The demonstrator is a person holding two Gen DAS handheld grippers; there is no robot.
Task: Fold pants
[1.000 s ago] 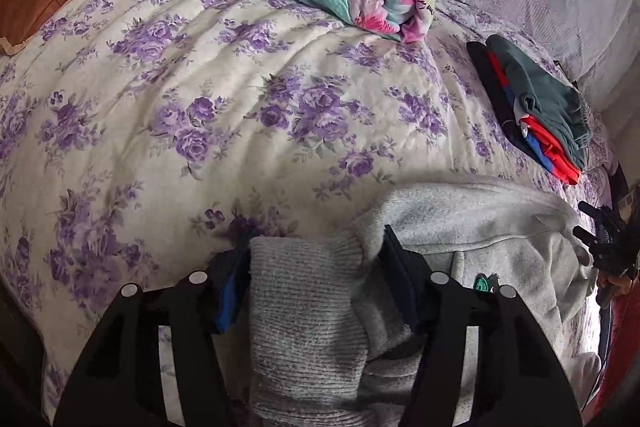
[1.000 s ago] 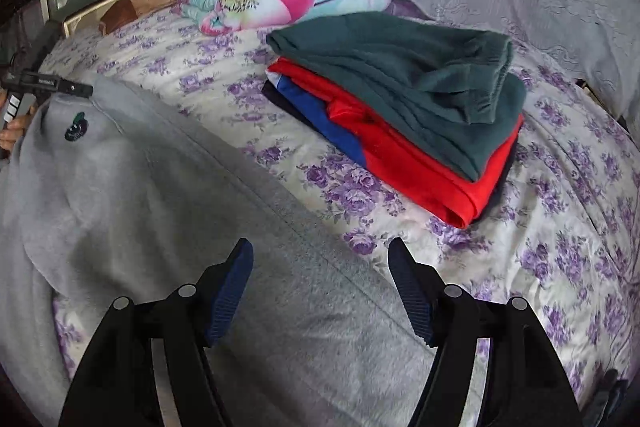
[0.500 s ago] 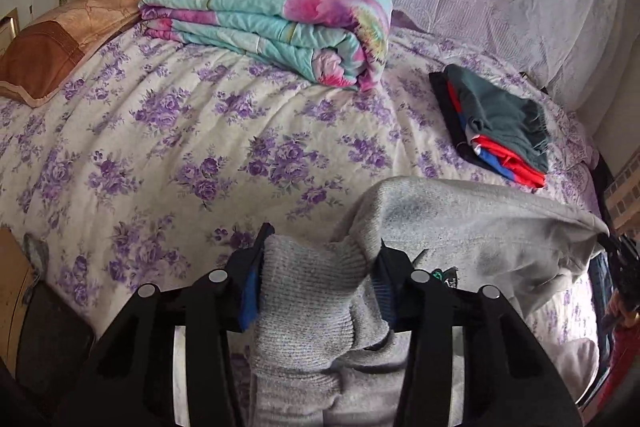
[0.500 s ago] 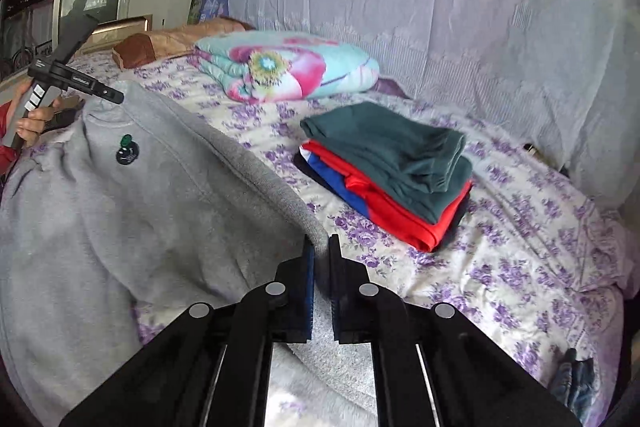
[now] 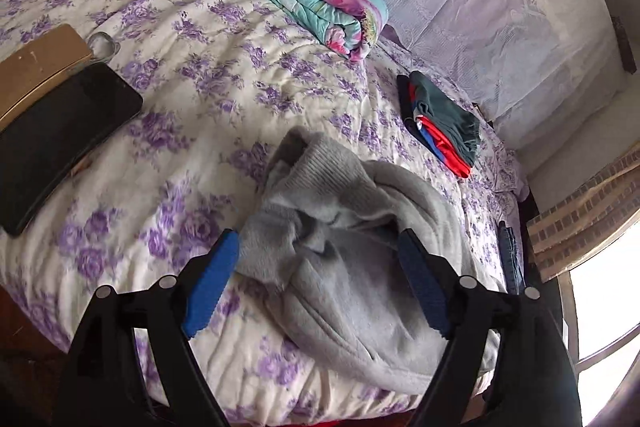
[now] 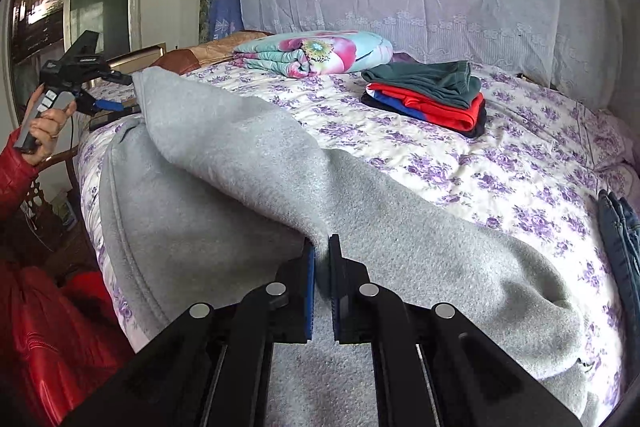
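lying rumpled on the flowered bed (image 5: 192, 75), the grey pants (image 5: 352, 227) spread toward the near edge. the left claw (image 5: 320, 247) is opening, its pads apart and off the cloth bunched between them. the right claw (image 6: 322, 247) is clamped on a raised fold of the pants. a stack of 3 folded clothes (image 6: 432, 99) sits well apart.
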